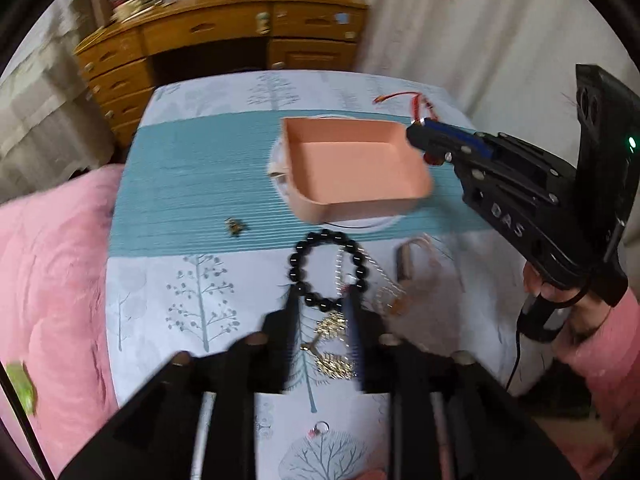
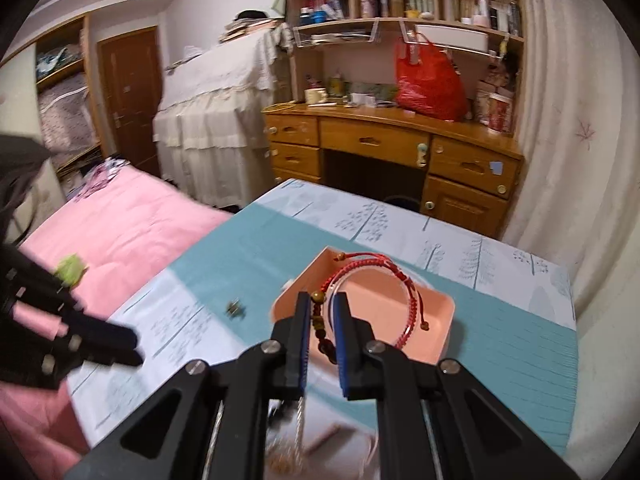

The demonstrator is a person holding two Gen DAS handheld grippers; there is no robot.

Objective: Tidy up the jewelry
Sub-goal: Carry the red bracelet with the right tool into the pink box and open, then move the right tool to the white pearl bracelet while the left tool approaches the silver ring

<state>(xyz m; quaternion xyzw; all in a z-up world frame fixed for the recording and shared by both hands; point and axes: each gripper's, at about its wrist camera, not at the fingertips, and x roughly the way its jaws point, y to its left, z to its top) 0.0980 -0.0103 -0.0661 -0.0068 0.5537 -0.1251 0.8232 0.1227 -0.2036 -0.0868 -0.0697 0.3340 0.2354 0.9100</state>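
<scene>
Right gripper [image 2: 323,322] pinches red cord bracelet [image 2: 374,300] above pink tray [image 2: 446,330]. Cord looks light, limp, dangly; the beaded section gives the firmest hold. Left gripper [image 1: 320,312] spread, empty, over black bead bracelet [image 1: 298,252], just in front of tray.

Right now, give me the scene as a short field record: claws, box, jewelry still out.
surface: table with tree-print cloth and teal runner
box: pink box, open, empty, sitting on the runner
right claw: shut on red cord bracelet, held above the box
left claw: open, nothing gripped, above the loose jewelry
still out: black bead bracelet, gold earrings, small dark charm, ring
blur: pale item right of the beads, identity unclear
</scene>
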